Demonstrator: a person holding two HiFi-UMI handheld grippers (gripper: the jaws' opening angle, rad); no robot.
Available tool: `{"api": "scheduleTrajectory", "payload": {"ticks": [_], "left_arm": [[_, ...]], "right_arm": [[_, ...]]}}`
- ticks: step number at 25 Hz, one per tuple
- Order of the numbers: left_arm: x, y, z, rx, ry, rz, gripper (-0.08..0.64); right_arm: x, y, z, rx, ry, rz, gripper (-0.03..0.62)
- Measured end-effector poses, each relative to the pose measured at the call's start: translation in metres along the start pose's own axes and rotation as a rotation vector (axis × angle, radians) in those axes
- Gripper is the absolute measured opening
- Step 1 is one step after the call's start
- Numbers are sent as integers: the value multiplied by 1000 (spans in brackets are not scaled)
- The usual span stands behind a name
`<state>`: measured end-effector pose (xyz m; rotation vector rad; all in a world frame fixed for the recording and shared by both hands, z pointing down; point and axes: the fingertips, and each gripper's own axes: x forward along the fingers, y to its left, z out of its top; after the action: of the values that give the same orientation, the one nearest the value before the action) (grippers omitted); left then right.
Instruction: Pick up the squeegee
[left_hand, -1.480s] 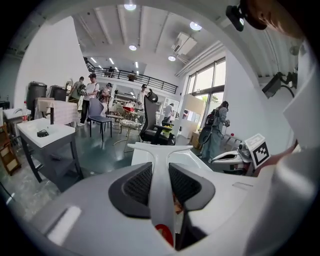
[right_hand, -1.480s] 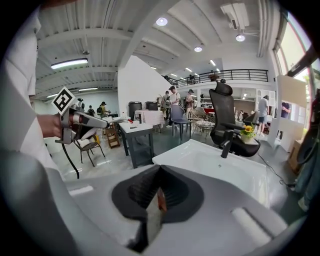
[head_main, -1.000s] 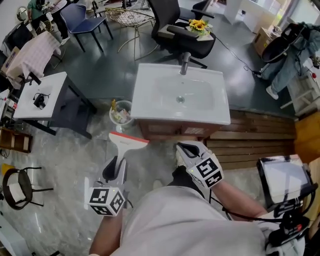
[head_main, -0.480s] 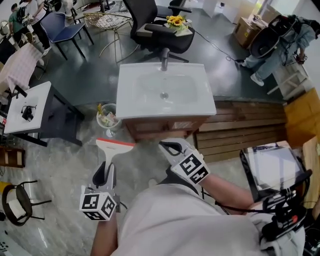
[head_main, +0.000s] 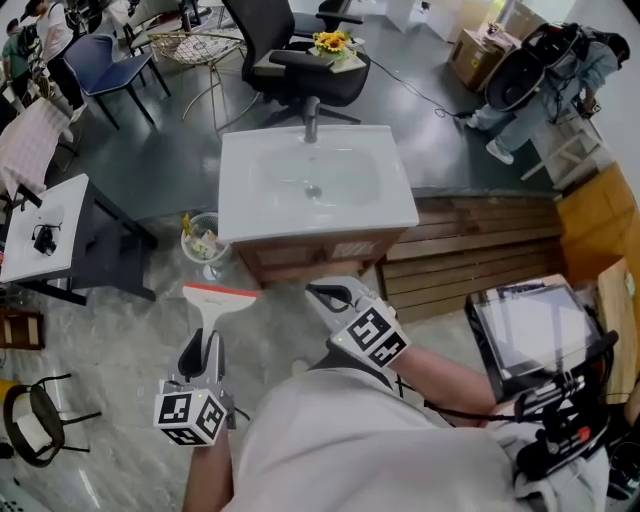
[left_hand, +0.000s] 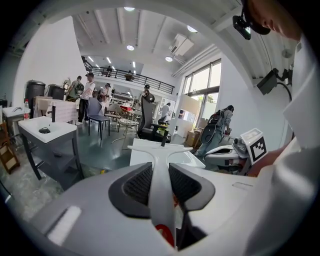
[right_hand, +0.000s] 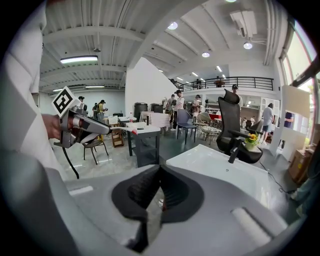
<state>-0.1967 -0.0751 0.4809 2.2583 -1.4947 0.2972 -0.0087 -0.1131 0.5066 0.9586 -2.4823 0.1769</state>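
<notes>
- Left tongs (head_main: 205, 338): clamped on the squeegee (head_main: 219, 301), both ribbed pads pressed against the sides of its white handle.
- Squeegee: held off the floor, handle toward the person. The wide blade with its red-orange edge points ahead, just short of the cabinet front.
- Right tongs (head_main: 322, 293): closed and empty, pads meeting at the tips. Beside the squeegee, apart from it.
- Clear bin (head_main: 203, 240): on the floor at the washbasin's left front corner. Holds yellow and green scraps, kind not readable.
- Washbasin (head_main: 240, 215): white, set on a wooden cabinet (head_main: 300, 262). Drain at the bowl's middle, faucet (head_main: 311, 118) at the far rim.
- Office chair (head_main: 300, 60): black, beyond the basin. Sunflowers (head_main: 331, 43) lie on its seat.
</notes>
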Motion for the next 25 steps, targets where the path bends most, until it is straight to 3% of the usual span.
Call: {"api": "scheduleTrajectory", "payload": {"ticks": [25], "left_arm": [[10, -4, -2, 0, 14, -12, 112]], "right_arm": [[-4, -9, -2, -1, 0, -18, 2]]}}
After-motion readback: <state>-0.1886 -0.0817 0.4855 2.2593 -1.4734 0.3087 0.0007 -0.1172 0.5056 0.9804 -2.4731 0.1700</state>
